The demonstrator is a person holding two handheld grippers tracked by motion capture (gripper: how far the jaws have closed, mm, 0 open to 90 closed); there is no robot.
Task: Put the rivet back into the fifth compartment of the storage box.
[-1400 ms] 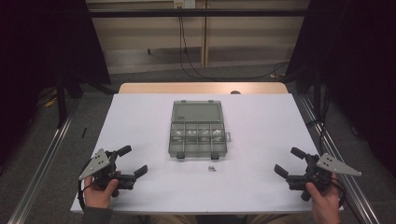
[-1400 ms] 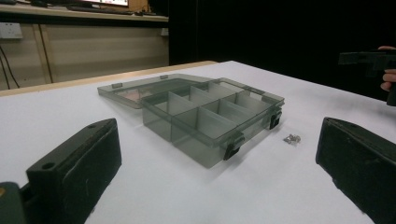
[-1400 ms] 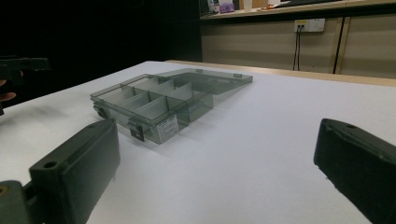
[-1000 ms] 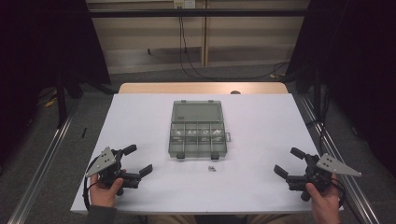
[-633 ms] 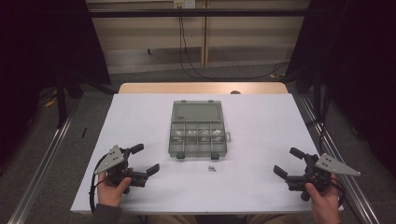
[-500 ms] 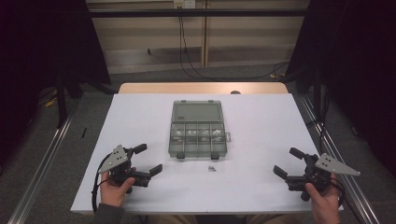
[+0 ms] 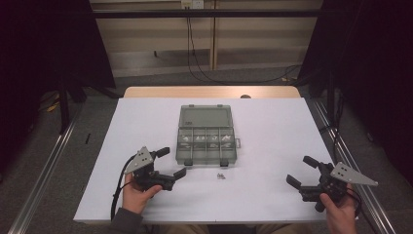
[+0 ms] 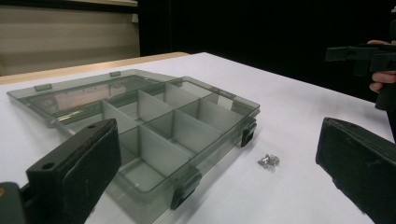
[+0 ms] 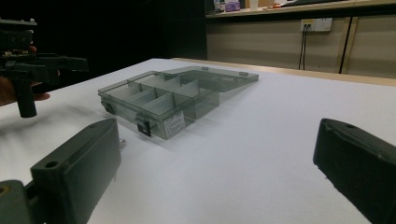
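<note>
While both grippers hover low over the white table, a grey translucent organizer box lies at the table's centre with its lid folded flat open toward twelve o'clock. Its tray is split by dividers into small compartments, some holding small pale bits too small to identify from the high view. Two dark latches sit on the front wall, at the box's six o'clock edge.

Just beyond that front edge, at about five o'clock from the box, a few small silvery screws lie loose on the bare tabletop, apart from the box.

At roughly seven o'clock from the box, the left gripper is held in the left hand, jaws spread wide and empty, pointing toward three o'clock at the screws. Nothing lies between it and them; its own view frames the box front and the screws between the parted jaws.

Well away at four o'clock, near the table's corner, the right gripper rests in the right hand, jaws likewise spread and gripping nothing.

Black cables hang down the wall beyond the table at twelve o'clock.
</note>
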